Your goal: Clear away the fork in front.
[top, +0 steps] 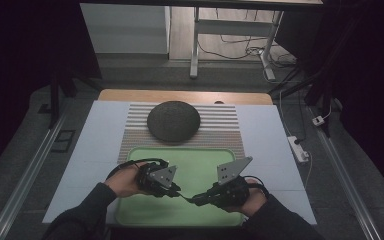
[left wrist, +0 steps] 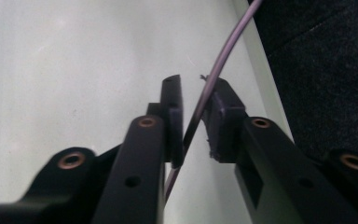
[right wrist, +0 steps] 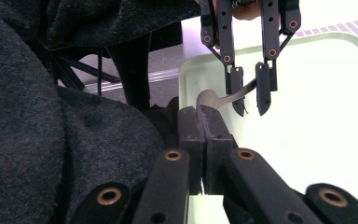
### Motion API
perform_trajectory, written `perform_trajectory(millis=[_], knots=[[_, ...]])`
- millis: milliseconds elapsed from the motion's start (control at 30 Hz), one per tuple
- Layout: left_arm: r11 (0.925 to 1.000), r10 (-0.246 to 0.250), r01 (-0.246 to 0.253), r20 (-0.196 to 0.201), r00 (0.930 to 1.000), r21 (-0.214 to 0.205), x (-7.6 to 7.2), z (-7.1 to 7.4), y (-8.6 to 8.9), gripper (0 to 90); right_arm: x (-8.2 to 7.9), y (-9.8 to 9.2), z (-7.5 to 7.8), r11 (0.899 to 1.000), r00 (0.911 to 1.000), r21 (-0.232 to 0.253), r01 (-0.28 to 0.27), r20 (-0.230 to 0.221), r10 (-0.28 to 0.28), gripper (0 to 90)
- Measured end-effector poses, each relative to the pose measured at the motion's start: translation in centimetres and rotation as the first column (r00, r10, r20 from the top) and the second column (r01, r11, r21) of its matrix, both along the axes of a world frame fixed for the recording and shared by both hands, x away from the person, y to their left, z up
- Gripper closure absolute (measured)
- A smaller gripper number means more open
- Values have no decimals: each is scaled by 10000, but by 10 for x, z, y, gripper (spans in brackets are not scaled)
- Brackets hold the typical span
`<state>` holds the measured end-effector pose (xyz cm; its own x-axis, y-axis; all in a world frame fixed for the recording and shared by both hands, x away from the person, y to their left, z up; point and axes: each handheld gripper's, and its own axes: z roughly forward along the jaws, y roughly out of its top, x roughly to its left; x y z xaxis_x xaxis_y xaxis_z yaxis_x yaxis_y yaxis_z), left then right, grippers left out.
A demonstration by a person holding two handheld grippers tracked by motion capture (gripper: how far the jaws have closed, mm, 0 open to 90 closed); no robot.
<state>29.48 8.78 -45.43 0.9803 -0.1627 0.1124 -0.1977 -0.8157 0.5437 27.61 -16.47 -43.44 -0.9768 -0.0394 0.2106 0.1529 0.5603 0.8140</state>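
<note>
Gripping a spoon [right wrist: 210,99] over the green tray [top: 200,165], right claw [right wrist: 200,122] clamped, left claw [left wrist: 193,114] narrowly open around its handle.

Wooden table [top: 130,95] topped by white board [top: 97,140]. On board: striped mat [top: 225,127] at centre, dark round cushion [top: 174,120] on mat at 12 o'clock, green tray [top: 195,165] at 6 o'clock overlapping mat's near edge.

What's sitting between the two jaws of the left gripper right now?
A thin metal handle runs between them, above the green tray. The left gripper view shows it, with a slight gap on one side.
</note>
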Motion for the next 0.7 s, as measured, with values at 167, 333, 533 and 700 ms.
perform_trajectory(millis=[167,333,533,700], knots=[[9981,-617,615,213,9979,85,-5,-1,0,817,3,0,-2,9996,9991,41,-263,-321,264,884],[9936,-1084,1082,62,9941,325,-8,-3,-4,860,6,-2,-3,9997,9989,125,-218,-407,223,830],[9983,-303,325,-465,9985,483,-5,-3,-4,861,10,-5,-2,9981,9982,81,605,16,-606,680],[9947,765,-683,-1093,9911,764,0,-6,0,861,14,-10,-2,9893,9891,-58,1461,218,-1459,521]])
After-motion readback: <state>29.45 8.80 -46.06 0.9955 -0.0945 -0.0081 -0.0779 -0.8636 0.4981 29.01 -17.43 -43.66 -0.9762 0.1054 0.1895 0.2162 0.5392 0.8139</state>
